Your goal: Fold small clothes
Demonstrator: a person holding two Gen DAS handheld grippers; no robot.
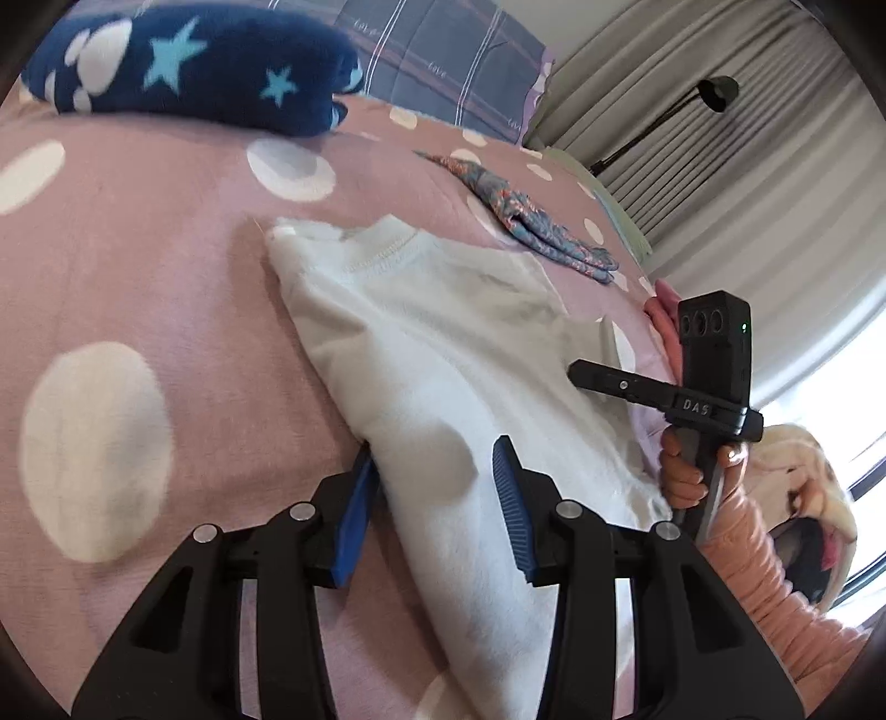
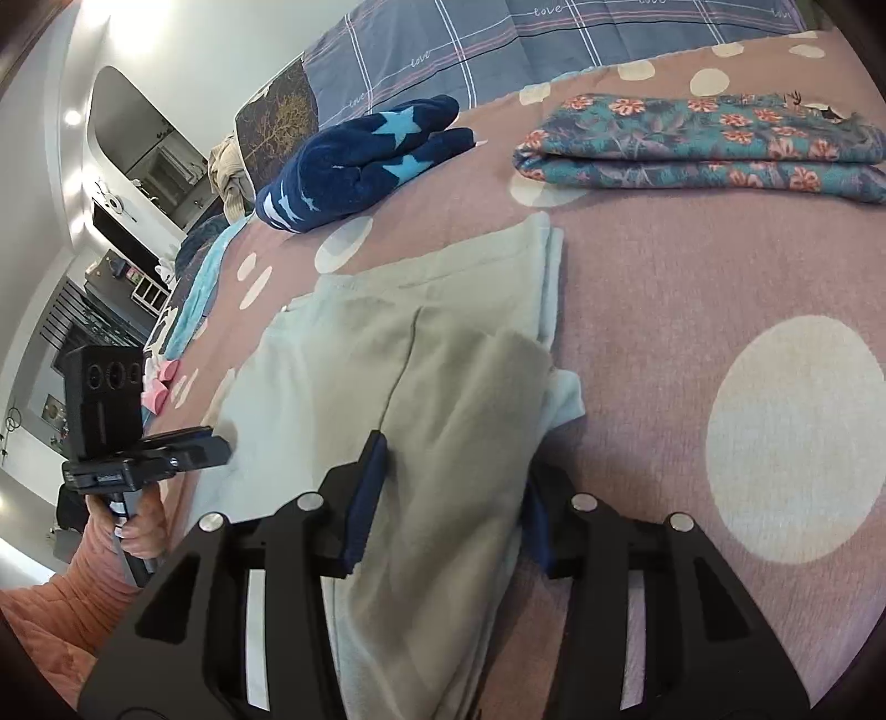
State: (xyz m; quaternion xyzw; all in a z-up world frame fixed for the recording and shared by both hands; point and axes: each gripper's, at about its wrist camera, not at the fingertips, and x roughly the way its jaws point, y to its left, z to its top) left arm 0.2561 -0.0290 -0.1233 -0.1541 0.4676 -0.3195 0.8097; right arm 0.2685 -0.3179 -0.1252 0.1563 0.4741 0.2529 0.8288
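Note:
A small white garment (image 1: 443, 354) lies on the pink dotted bedspread (image 1: 166, 288), partly folded; it also shows in the right wrist view (image 2: 387, 354). My left gripper (image 1: 437, 471) is open, its jaws astride the garment's near left edge, with cloth between the blue pads (image 1: 512, 498). My right gripper (image 2: 454, 487) is open too, its jaws either side of a raised fold at the garment's right edge. The right gripper also shows in the left wrist view (image 1: 576, 374), at the garment's far right. The left gripper shows in the right wrist view (image 2: 221, 446), at the garment's left edge.
A folded floral garment (image 2: 703, 144) lies at the far right of the bed, also in the left wrist view (image 1: 531, 216). A navy star-print fleece (image 2: 360, 160) lies behind. A grey plaid quilt (image 2: 498, 50), curtains (image 1: 720, 183) and a lamp (image 1: 714, 94) stand beyond.

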